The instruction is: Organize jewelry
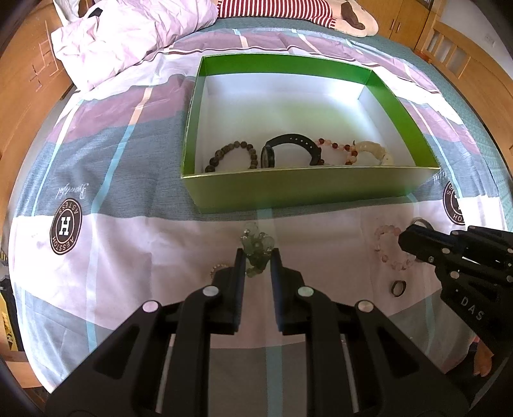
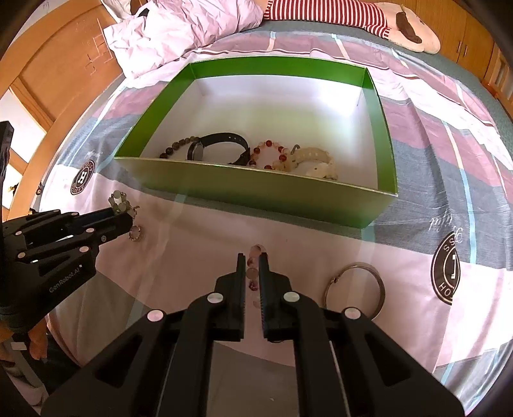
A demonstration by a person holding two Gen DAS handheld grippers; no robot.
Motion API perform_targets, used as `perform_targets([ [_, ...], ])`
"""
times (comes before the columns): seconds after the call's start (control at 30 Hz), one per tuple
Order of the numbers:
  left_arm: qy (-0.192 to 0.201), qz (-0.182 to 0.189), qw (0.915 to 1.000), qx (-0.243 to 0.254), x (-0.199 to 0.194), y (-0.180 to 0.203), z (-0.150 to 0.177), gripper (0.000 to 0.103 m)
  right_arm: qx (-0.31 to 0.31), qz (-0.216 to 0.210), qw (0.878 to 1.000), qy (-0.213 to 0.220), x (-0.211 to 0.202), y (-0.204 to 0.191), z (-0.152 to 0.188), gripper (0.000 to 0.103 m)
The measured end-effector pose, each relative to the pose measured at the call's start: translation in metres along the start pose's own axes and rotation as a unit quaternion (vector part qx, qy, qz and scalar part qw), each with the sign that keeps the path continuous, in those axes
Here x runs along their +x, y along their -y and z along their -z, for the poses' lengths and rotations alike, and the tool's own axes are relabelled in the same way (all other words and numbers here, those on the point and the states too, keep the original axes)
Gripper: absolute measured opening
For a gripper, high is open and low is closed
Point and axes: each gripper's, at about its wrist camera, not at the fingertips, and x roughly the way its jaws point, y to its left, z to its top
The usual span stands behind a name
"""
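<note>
A green box [image 1: 301,189] [image 2: 256,192] with a white inside stands on the bed. In it lie a dark bead bracelet [image 1: 232,155], a black watch [image 1: 290,149] [image 2: 218,147], a red-and-pink bead bracelet [image 1: 336,149] [image 2: 269,150] and a cream bracelet [image 1: 373,150] [image 2: 317,162]. My left gripper [image 1: 258,256] [image 2: 123,213] is shut on a green bead bracelet [image 1: 256,247] [image 2: 120,200]. My right gripper [image 2: 252,259] [image 1: 405,239] is shut on a pink bead bracelet [image 2: 253,272] [image 1: 389,248], both in front of the box.
On the sheet lie a metal bangle [image 2: 354,290], a small dark ring [image 1: 397,288], and a small beaded ring [image 2: 136,232] [image 1: 218,268] by the left fingers. A crumpled quilt [image 1: 128,35] and a plush toy [image 1: 349,17] lie behind the box. Wooden bed rails flank the bed.
</note>
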Motion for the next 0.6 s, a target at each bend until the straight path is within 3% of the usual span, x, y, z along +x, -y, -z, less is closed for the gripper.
perform_targets([
  [0.4, -0.004, 0.0, 1.0, 0.002, 0.002, 0.002, 0.002, 0.015, 0.002, -0.004, 1.0, 0.006, -0.003, 0.0, 0.0, 0.007],
  [0.6, -0.024, 0.023, 0.9994, 0.005, 0.011, 0.005, 0.006, 0.015, 0.017, -0.059, 0.998, 0.02, -0.019, 0.006, -0.002, 0.007],
])
